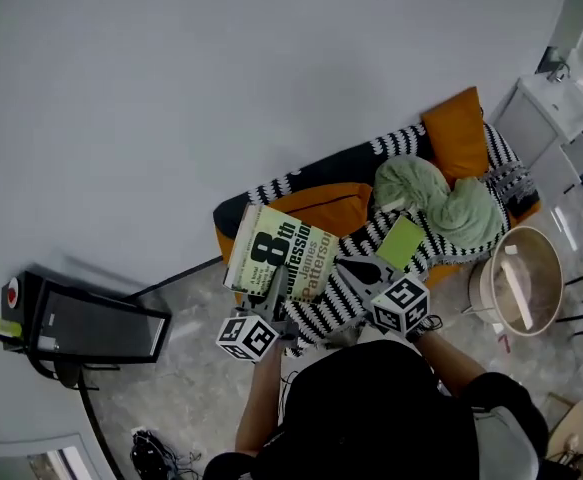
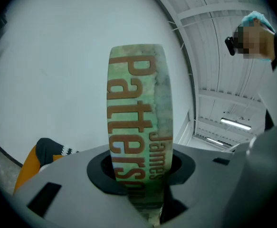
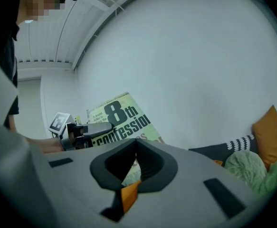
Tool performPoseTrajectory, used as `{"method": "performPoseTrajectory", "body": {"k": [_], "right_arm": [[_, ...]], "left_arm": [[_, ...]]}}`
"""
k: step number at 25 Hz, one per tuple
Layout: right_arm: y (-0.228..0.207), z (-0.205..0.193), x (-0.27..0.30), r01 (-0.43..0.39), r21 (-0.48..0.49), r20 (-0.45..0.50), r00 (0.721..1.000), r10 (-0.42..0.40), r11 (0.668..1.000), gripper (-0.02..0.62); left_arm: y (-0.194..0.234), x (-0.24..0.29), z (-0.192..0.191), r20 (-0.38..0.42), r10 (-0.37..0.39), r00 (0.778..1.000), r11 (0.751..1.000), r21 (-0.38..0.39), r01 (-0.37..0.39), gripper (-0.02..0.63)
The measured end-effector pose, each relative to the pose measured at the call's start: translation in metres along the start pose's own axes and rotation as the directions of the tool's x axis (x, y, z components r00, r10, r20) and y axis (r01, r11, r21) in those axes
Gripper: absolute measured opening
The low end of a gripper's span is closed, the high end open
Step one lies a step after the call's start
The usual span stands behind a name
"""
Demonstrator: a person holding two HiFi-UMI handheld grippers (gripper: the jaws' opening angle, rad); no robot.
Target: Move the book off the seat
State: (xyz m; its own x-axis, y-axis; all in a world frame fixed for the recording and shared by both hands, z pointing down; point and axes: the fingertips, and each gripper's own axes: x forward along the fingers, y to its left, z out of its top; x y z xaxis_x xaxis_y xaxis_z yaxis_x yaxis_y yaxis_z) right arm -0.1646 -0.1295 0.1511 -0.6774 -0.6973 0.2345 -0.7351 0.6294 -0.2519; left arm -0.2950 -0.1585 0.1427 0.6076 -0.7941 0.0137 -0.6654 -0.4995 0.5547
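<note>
striped sofa (image 1: 403, 144), orange cushion (image 1: 458, 133) at one end, crumpled green cloth (image 1: 441, 203), flat green pad (image 1: 401, 241) on it

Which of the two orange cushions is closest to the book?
The flat orange cushion, lying right beside the book; the upright orange cushion stands at the far end of the sofa, past the green blanket.

The book (image 1: 281, 258) has a smooth printed paper cover with a faint sheen. The left tool (image 2: 138, 167) and the right tool (image 3: 136, 148) are matt grey plastic with darker matt pads. The seat (image 1: 399, 142) wears striped knitted cloth. The orange cushion (image 1: 458, 133) and the crumpled green blanket (image 1: 441, 198) are soft fabric. The floor (image 1: 181, 368) looks like polished stone.
</note>
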Motion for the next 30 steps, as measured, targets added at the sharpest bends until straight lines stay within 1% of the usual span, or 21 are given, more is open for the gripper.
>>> {"method": "performPoseTrajectory", "body": {"k": [3, 6, 11, 18, 21, 30], "right_arm": [[-0.003, 0.003, 0.002, 0.047, -0.006, 0.01, 0.999, -0.047, 0.999, 0.015], [-0.011, 0.002, -0.006, 0.1, 0.01, 0.027, 0.995, -0.1, 0.995, 0.015], [-0.024, -0.001, -0.033, 0.173, 0.03, 0.039, 0.984, -0.174, 0.985, 0.015], [-0.046, 0.0, -0.077, 0.268, 0.072, 0.092, 0.957, -0.274, 0.961, 0.015], [-0.053, -0.003, -0.106, 0.306, 0.082, 0.107, 0.943, -0.314, 0.948, 0.015], [-0.081, -0.027, -0.212, 0.407, 0.115, 0.13, 0.898, -0.419, 0.906, 0.015]], "left_arm": [[0.003, 0.009, -0.002, -0.031, -0.039, 0.999, 0.999, -0.01, 0.039, 0.163], [0.001, 0.019, -0.009, -0.06, -0.076, 0.995, 0.997, -0.019, 0.075, 0.163], [-0.019, 0.031, -0.02, -0.083, -0.131, 0.988, 0.991, -0.04, 0.128, 0.163], [-0.055, 0.053, -0.04, -0.128, -0.203, 0.971, 0.979, -0.032, 0.2, 0.163], [-0.077, 0.06, -0.054, -0.149, -0.232, 0.961, 0.973, -0.034, 0.229, 0.163], [-0.169, 0.078, -0.113, -0.219, -0.319, 0.922, 0.947, -0.038, 0.319, 0.163]]}}
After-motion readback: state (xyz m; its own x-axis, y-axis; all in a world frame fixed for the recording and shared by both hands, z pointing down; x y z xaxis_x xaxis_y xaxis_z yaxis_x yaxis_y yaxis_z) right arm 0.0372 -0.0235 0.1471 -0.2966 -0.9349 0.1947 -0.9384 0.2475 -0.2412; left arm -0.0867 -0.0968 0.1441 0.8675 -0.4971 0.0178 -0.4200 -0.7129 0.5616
